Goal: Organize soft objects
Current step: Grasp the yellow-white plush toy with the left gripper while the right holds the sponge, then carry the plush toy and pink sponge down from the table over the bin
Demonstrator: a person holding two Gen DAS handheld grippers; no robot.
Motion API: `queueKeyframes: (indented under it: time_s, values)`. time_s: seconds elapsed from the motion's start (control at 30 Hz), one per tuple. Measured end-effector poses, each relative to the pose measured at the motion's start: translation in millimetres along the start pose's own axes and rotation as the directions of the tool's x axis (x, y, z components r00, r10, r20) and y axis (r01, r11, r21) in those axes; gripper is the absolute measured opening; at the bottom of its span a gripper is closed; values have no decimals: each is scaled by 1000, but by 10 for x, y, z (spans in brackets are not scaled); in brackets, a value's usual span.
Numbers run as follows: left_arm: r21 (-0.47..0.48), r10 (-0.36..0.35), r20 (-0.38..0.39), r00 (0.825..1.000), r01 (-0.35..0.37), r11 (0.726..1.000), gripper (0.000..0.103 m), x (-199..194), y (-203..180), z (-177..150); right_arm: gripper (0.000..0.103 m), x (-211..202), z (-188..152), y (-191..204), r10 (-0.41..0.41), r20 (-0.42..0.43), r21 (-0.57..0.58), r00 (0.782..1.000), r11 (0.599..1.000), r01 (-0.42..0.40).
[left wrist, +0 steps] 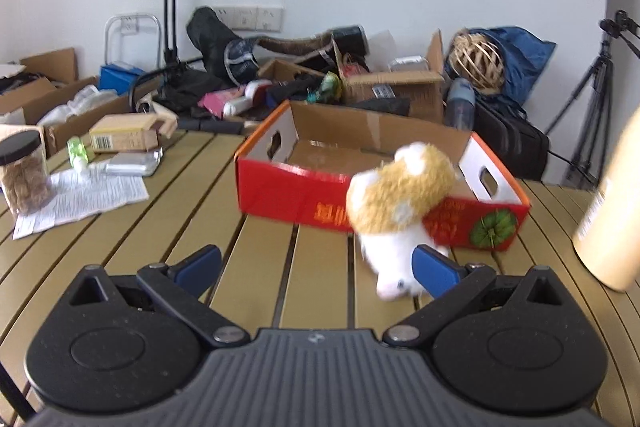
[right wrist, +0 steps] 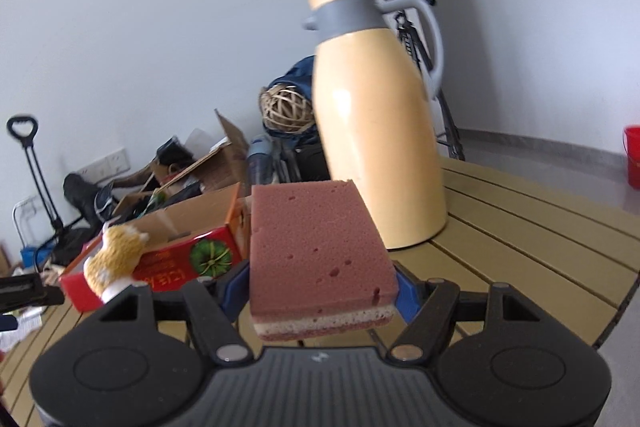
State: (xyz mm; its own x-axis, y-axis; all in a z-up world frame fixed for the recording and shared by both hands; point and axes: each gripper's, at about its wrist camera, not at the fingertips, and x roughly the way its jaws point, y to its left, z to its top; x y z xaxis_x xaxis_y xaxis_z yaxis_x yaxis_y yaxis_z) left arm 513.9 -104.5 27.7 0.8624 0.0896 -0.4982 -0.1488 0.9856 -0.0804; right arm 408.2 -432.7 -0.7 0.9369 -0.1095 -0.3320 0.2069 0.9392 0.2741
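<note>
Left wrist view: the left claw (left wrist: 316,265) is standing wide open, its blue pads well apart and nothing pinched between them. A fluffy tan-and-white plush toy (left wrist: 400,211) is blurring past the right-hand pad, overlapping it and the near wall of the red-and-orange open cardboard box (left wrist: 288,187); whether pad and toy touch, I cannot tell. The box is sitting mid-way along the tan slatted tabletop (left wrist: 168,219) with bare slats running clear in front of it. Off to the left edge, a clear jar with a black lid (left wrist: 24,171) and printed paper sheets (left wrist: 80,195) are crowding that side.

Right wrist view: the right claw (right wrist: 320,291) is gripping a pink layered rectangular sponge (right wrist: 316,251) by its sides, pads pressing on both flanks. A tall cream thermos jug with a grey collar and handle (right wrist: 376,131) is standing just beyond the sponge, near the tabletop's curved right rim. The box and plush toy are showing at lower left, and open slats are stretching away to the right.
</note>
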Motion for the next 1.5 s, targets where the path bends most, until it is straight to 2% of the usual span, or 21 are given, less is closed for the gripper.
queueKeyframes:
  time_s: [0.23, 0.33, 0.53, 0.6, 0.77, 0.9, 0.97, 1.03, 1.13, 1.3, 1.5]
  values:
    - [-5, 40, -17, 999, -40, 999, 103, 313, -400, 104, 70, 128, -7, -313, -58, 9, 57, 998, 997, 57]
    - [-23, 50, -54, 997, -52, 998, 103, 482, -483, 145, 70, 182, -8, -455, -79, 4, 84, 997, 993, 79]
    - [-29, 119, -138, 983, -124, 992, 103, 861, -552, 125, 70, 245, -9, -795, -134, 0, 159, 991, 978, 133]
    - [-45, 121, -144, 982, -128, 991, 103, 938, -532, 128, 70, 279, -18, -860, -143, -7, 183, 990, 973, 142]
    - [-56, 78, -137, 987, -87, 995, 103, 1047, -549, 154, 70, 320, -45, -897, -146, -14, 185, 989, 972, 146]
    - [-35, 91, -133, 987, -96, 995, 102, 1119, -605, 152, 70, 377, -70, -855, -144, -23, 180, 989, 973, 146]
    - [-29, 78, -149, 986, -84, 996, 95, 1153, -610, 152, 70, 411, -59, -830, -143, -23, 176, 989, 974, 145]
    - [-35, 60, -170, 984, -67, 997, 74, 1183, -593, 152, 70, 427, -58, -810, -140, -20, 171, 990, 975, 142]
    - [-59, 10, -186, 983, -21, 998, 57, 1187, -555, 168, 70, 429, -53, -792, -137, -19, 165, 990, 976, 139]
    - [-29, 3, -182, 983, -9, 1000, 52, 1052, -557, 185, 70, 418, -32, -784, -118, -13, 172, 993, 978, 119]
    - [-7, -20, -148, 989, 19, 1000, 51, 755, -484, 232, 70, 322, -1, -786, -103, 8, 176, 995, 979, 100]
